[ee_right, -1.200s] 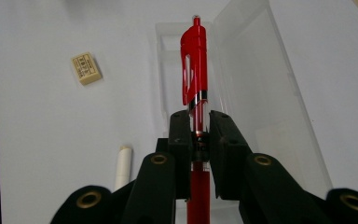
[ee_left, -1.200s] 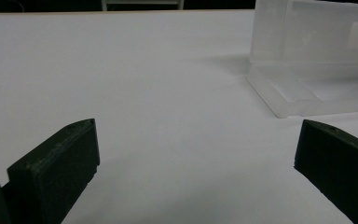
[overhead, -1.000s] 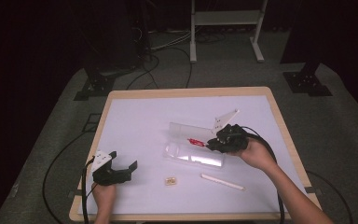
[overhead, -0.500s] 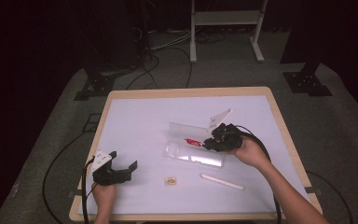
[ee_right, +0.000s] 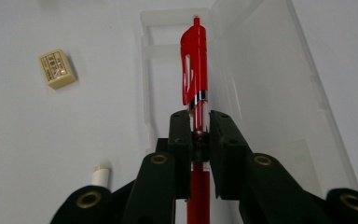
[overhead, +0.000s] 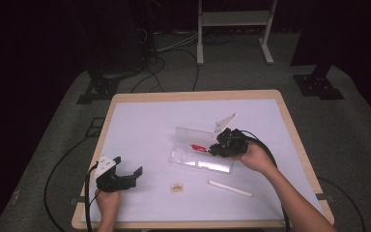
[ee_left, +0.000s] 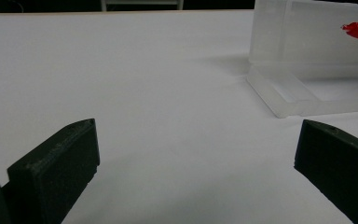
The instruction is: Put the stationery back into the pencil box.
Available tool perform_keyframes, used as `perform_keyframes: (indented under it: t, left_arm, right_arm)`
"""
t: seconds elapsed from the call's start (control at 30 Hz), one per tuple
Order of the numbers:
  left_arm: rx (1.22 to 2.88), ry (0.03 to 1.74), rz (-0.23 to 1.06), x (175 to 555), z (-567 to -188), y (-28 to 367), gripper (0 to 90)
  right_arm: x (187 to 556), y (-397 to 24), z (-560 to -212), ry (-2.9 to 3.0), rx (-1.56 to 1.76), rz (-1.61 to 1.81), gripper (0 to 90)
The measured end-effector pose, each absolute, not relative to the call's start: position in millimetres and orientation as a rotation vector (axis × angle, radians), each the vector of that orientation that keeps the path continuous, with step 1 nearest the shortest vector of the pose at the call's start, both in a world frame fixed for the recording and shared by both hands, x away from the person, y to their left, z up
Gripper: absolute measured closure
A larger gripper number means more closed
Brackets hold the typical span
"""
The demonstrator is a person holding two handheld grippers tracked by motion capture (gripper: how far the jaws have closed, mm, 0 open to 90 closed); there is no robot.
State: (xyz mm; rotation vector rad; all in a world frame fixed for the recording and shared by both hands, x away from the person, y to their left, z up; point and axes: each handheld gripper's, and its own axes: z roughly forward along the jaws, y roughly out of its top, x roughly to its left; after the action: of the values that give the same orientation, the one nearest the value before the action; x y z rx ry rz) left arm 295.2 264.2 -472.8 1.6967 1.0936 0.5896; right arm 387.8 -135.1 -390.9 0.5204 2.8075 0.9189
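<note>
While gripped: glossy red pen (ee_right: 195, 70) | ribbed black jaws | clear hinged case (ee_right: 270, 93)

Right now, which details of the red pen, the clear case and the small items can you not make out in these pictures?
- Red pen: its lower part is hidden by the right gripper, right gripper view.
- Eraser: its print is too small to read.
- White stick: cut off behind the gripper's arm.
- Clear case: cut by the right edge, left gripper view.
</note>
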Motion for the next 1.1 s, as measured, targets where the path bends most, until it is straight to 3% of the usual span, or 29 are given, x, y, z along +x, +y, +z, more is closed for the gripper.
perform_keyframes:
  t: [1.1]
  left_arm:
    - [1.697, 1.093, 0.586, 295.6, -472.8, 264.7, 0.0]
  right_arm:
    - [399.6, -122.4, -413.2, 2.849, 0.512, 0.864, 78.8]
